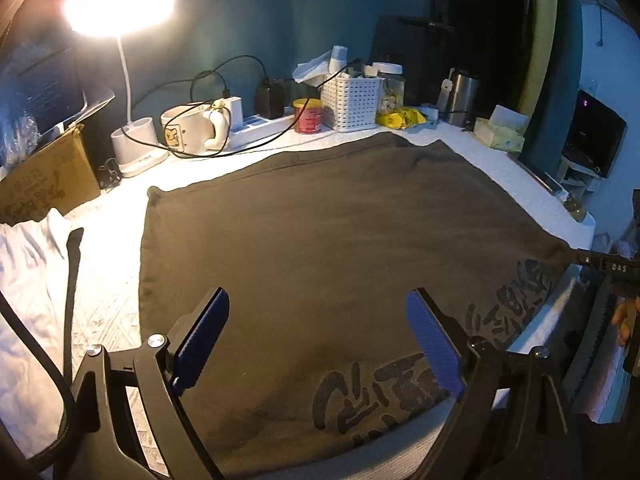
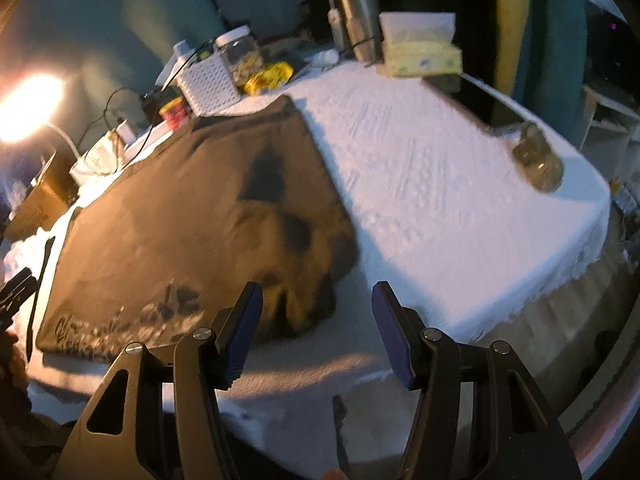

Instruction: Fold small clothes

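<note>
A dark grey garment [image 1: 340, 240] with black lettering along its near hem lies spread flat on the white table cover [image 1: 108, 280]. My left gripper [image 1: 318, 294] hovers over the near hem, open, with nothing between its blue pads. In the right wrist view the garment [image 2: 192, 220] fills the left half, and its near right corner is bunched. My right gripper [image 2: 317, 286] is open just short of that corner, over the white cover [image 2: 440, 200]. Its tip [image 1: 600, 264] also shows at the garment's right corner in the left wrist view. The left gripper's fingers [image 2: 16, 288] peek in at the far left.
Along the back stand a lit desk lamp [image 1: 120, 4], a mug [image 1: 192, 128], a power strip with cables [image 1: 264, 126], a red can [image 1: 307, 116], a white basket [image 1: 352, 100], a steel flask [image 1: 462, 96] and a tissue box [image 2: 420, 56]. A cardboard box [image 1: 48, 176] and white cloth [image 1: 28, 280] lie left. A small jar [image 2: 540, 158] sits right.
</note>
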A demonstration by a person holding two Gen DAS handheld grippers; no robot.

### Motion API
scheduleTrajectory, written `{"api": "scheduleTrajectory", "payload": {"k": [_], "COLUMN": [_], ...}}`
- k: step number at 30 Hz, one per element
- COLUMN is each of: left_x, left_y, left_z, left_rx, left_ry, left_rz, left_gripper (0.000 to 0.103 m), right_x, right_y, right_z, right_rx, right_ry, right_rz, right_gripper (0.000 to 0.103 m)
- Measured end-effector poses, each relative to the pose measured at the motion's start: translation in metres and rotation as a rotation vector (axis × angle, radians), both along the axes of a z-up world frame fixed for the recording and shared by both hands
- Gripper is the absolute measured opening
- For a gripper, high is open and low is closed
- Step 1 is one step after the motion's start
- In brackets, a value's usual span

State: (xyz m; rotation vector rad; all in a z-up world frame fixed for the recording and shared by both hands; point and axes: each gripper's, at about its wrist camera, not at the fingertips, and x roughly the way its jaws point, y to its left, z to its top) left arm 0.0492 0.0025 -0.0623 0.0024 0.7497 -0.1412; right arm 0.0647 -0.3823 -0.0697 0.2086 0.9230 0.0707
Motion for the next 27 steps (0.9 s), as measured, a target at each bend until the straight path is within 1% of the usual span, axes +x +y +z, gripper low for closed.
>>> {"api": "scheduleTrajectory", "payload": {"k": [1,3,5,8,11,12,15,18,22,27], "left_x": [0.000,-0.004,-0.005,-0.002,0.002,0.004,0.008,0.011,0.019,0.034], "left_y": [0.001,0.004,0.006,0.010,0.015,0.018,0.033,0.043,0.054,0.066], "left_z": [-0.001,-0.001,-0.001,-0.003,-0.006,-0.006,-0.006,-0.005,-0.006,-0.006], "left_rx": [0.010,0.019,0.018,0.011,-0.010,-0.027,-0.094,-0.091,-0.112,-0.141], "left_ry": [-0.005,-0.048,-0.061,-0.042,-0.008,0.004,0.046,0.045,0.059,0.073], "left_rz": [0.010,0.015,0.007,0.010,0.021,0.032,0.064,0.104,0.124,0.154], "left_gripper": [0.090,0.090,0.090,0.090,0.090,0.090,0.090,0.090,0.090,0.090], "right_x": [-0.001,-0.002,-0.004,-0.007,-0.008,-0.006,0.002,0.015,0.032,0.056], "right_y": [0.003,0.007,0.009,0.019,0.027,0.030,0.033,0.034,0.040,0.059], "right_z": [-0.002,-0.005,-0.009,-0.011,-0.015,-0.017,-0.017,-0.018,-0.019,-0.020], "right_rx": [-0.001,0.014,0.035,-0.029,-0.003,0.004,0.021,0.047,0.065,0.046], "right_ry": [0.011,0.031,0.054,0.080,0.096,0.098,0.076,0.048,0.008,-0.015], "right_rz": [0.007,0.007,0.007,0.029,0.073,0.075,0.052,0.012,-0.056,-0.078], "right_gripper": [0.060,0.060,0.060,0.060,0.060,0.063,0.068,0.069,0.069,0.069]}}
